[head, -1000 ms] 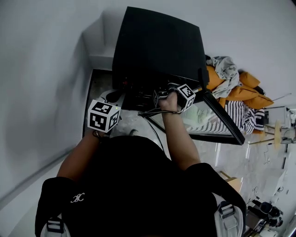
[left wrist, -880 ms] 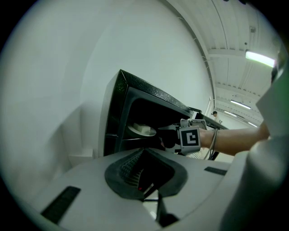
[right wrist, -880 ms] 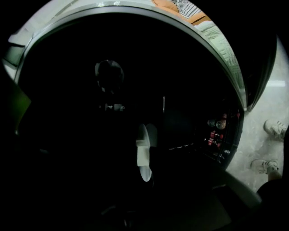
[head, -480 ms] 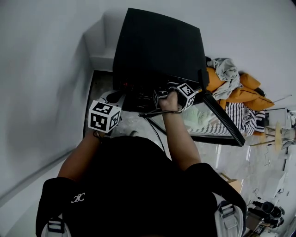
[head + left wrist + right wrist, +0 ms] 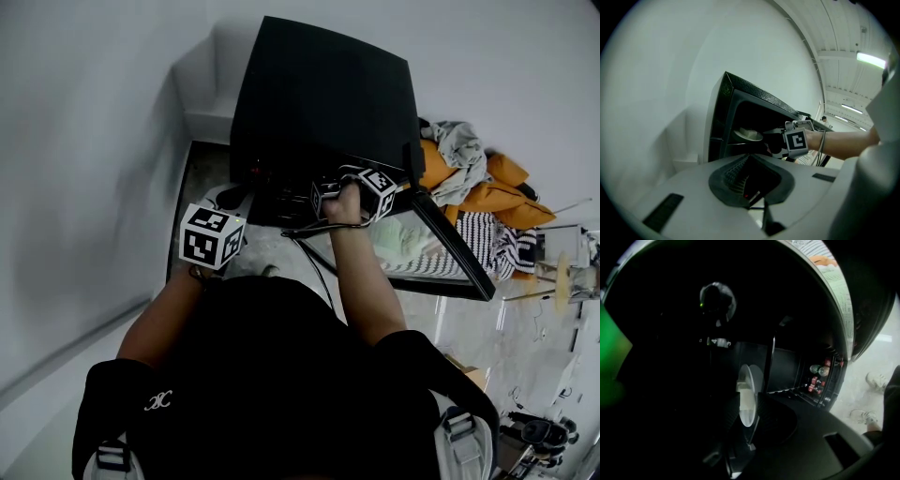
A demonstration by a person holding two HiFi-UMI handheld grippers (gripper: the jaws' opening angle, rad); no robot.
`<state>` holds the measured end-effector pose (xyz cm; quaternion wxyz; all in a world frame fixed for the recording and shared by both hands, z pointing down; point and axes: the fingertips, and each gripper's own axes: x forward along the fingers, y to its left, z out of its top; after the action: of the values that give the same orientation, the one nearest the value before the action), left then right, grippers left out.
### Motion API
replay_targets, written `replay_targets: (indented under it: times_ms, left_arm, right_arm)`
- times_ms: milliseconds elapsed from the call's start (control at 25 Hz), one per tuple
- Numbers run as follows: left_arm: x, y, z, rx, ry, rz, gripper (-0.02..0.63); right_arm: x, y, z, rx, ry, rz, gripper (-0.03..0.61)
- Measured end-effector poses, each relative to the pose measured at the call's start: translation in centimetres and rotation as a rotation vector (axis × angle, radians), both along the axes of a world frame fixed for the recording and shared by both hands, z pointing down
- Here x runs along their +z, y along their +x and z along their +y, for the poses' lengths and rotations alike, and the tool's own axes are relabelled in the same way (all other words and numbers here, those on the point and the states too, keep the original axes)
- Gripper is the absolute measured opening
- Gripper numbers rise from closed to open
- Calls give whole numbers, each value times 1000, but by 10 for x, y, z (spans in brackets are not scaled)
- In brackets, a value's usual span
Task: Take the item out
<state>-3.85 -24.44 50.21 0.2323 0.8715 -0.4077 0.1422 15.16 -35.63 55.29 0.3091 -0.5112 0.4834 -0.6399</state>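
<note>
Fingers [image 5: 762, 412] of right gripper [image 5: 748, 414] pinch plate [image 5: 746, 387] inside oven [image 5: 319, 89]; left gripper [image 5: 753, 197] fingers together.

The head view is lit by soft, even grey light with faint shadows, and its edges bow outward. The left gripper view is bright and faintly green. A ceiling strip light [image 5: 871, 59] far above and right of the jaws flares white, and whatever sits close to the lens is blurred. The right gripper view is nearly black. Only the pale plate [image 5: 746, 397] between the jaws catches light. A green smear [image 5: 611, 357] glows left of them, and the floor [image 5: 881, 352] far to their right is washed out. Black vignettes ring both gripper views.
</note>
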Motion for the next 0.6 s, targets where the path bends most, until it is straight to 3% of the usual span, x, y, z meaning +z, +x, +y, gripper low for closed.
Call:
replay_targets:
  times_ms: [200, 440, 600]
  left_arm:
    - [2, -3, 2, -12, -4, -2, 6]
    - [3, -5, 7, -12, -8, -7, 6]
    - [4, -9, 8, -17, -10, -12, 6]
  right_arm:
    - [4, 0, 0, -9, -62, 31, 109]
    - [5, 1, -3, 24, -18, 16, 100]
    - [8, -3, -1, 32, -12, -30, 29]
